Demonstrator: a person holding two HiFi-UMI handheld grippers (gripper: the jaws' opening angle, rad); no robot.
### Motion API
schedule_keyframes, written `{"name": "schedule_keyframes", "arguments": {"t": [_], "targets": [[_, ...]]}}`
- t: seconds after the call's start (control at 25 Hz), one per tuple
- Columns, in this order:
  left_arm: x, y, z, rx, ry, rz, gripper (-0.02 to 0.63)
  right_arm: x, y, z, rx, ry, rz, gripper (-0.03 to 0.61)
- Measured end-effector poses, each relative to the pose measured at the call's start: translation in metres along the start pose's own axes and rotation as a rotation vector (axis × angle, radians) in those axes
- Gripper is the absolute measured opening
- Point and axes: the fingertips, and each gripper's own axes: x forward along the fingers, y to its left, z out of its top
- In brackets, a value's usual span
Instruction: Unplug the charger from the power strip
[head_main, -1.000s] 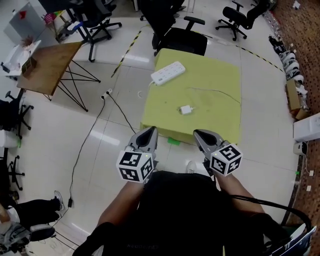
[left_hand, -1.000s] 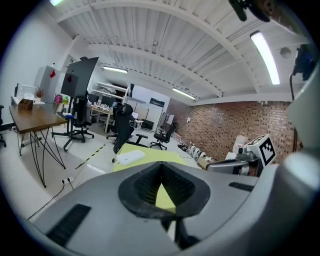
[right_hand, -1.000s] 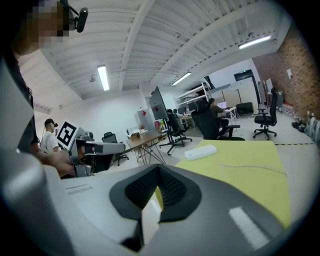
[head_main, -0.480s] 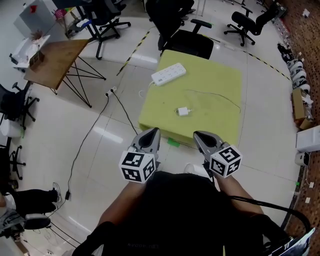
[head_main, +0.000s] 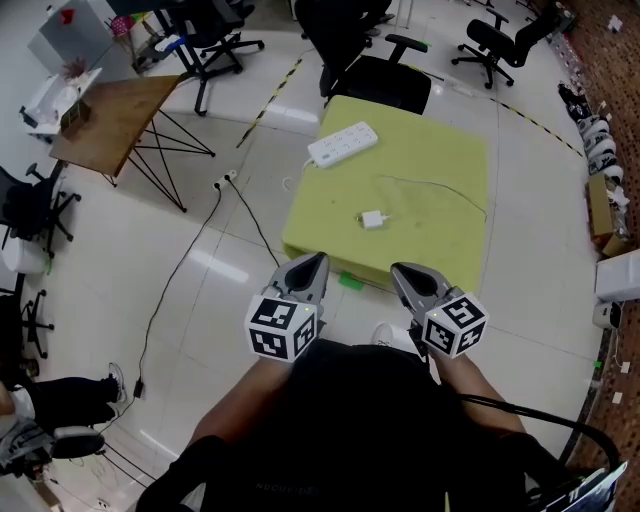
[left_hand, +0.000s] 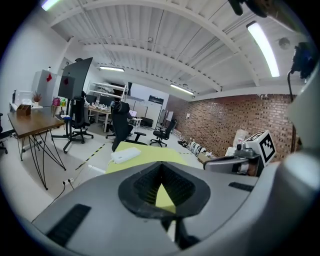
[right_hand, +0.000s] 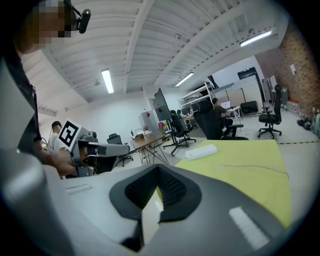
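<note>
The charger (head_main: 372, 219), a small white hard-plastic block, lies near the middle of the yellow-green surface (head_main: 440, 240), well apart from the long white power strip (head_main: 343, 144) at the far left corner. It is probably light, rigid and slick, so pinch its flat sides. The left hand-held gripper (head_main: 310, 266) and right hand-held gripper (head_main: 403, 274) are pressed together and empty.

White charger (head_main: 372, 219), yellow-green table (head_main: 440, 170)

light: bright — ceiling tubes (left_hand: 265, 47) | floor (head_main: 215, 267) glare | edges: fisheye-warped
</note>
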Motion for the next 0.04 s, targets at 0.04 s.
{"name": "schedule_keyframes", "arguments": {"t": [0.04], "targets": [[0.0005, 0.0011, -0.001, 0.002, 0.003, -0.006, 0.005, 0.0016, 0.0017, 0.0002, -0.002, -0.002, -0.001, 0.002]]}}
